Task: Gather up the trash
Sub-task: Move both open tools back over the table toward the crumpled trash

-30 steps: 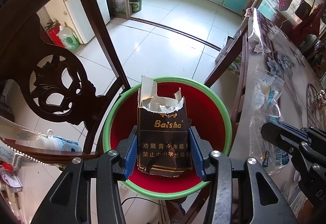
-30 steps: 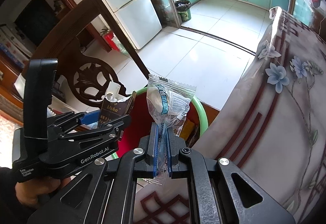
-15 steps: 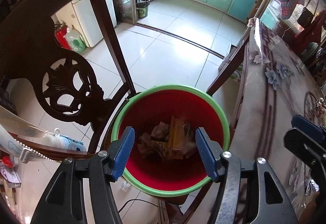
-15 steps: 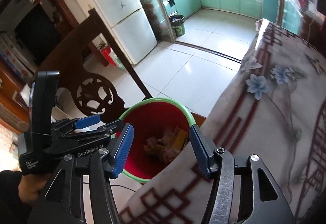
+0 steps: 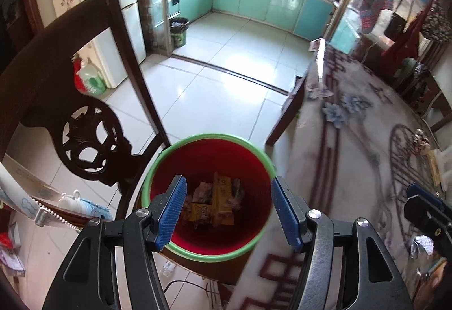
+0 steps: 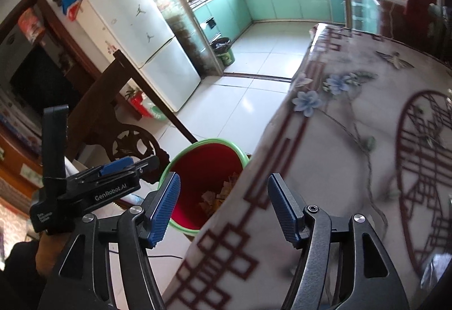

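A red bin with a green rim point(image 5: 169, 149) stands on the floor between a chair and the table; it also shows in the right wrist view point(image 6: 217, 142). Crumpled wrappers and yellow packets point(image 5: 217, 202) lie at its bottom. My left gripper point(image 5: 229, 209) is open and empty, above the bin's mouth. My right gripper point(image 6: 224, 208) is open and empty, over the table's edge, to the right of the bin. The left gripper's body point(image 6: 93, 185) shows at the left of the right wrist view. A shiny crumpled wrapper point(image 5: 422, 246) lies on the table at the right.
A dark carved wooden chair point(image 5: 84, 137) stands just left of the bin. The table point(image 6: 353, 140) has a floral cloth with red patterns. Small items point(image 5: 421, 137) lie on its far right. A fridge point(image 6: 147, 56) and tiled kitchen floor lie beyond.
Both grippers opened: the left dropped the Baisha cigarette pack and the right dropped the clear plastic wrapper into the bin. Both grippers have since drawn up and back, the right one over the table.
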### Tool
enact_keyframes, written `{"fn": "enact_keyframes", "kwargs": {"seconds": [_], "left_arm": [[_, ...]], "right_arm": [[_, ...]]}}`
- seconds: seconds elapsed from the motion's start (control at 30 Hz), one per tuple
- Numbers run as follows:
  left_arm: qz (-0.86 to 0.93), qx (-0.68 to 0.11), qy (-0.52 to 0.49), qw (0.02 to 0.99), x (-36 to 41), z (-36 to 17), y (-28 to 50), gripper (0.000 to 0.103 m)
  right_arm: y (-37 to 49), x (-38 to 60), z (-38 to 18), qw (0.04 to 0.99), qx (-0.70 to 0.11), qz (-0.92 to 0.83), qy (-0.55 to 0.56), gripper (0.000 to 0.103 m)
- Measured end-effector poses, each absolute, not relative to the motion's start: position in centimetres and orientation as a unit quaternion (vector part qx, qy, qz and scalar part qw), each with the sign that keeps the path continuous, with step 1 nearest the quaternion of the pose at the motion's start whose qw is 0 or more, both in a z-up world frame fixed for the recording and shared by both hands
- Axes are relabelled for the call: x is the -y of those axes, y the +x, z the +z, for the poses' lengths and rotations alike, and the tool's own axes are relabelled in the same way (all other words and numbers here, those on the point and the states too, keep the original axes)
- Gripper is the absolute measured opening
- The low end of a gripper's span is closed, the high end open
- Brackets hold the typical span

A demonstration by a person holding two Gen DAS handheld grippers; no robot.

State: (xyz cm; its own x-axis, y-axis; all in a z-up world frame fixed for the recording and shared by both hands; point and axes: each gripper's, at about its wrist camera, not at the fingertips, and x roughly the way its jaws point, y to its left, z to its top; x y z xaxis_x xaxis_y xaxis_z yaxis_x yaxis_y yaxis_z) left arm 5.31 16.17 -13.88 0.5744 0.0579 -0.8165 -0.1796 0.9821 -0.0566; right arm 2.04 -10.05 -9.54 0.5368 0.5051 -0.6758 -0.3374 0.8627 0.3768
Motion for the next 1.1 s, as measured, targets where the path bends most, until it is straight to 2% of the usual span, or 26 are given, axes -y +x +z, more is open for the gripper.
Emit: {"fn": "enact_keyframes", "kwargs": {"seconds": [0.33,0.5,0.8,1.1], "left_arm": [[-0.010,-0.460,-0.039,0.887,-9.2,-13.3,4.7,0.061],[-0.048,-0.465,-0.025,0.884,-5.0,-13.5,5.0,0.061],[-0.127,-0.478,0.022,0.869,4.8,-14.0,4.9,0.061],[-0.189,-0.485,0.078,0.850,13.8,-14.3,5.0,0.061]], "right_arm": [[-1.9,16.3,-11.1,0.878,-0.432,0.167,0.123,0.066],[-4.0,24.2,-12.1,0.886,-0.432,0.070,0.152,0.071],[-7.5,38.6,-14.6,0.859,-0.451,-0.110,0.216,0.072],[-7.2,40.4,-18.1,0.833,-0.480,-0.085,0.264,0.072]]}}
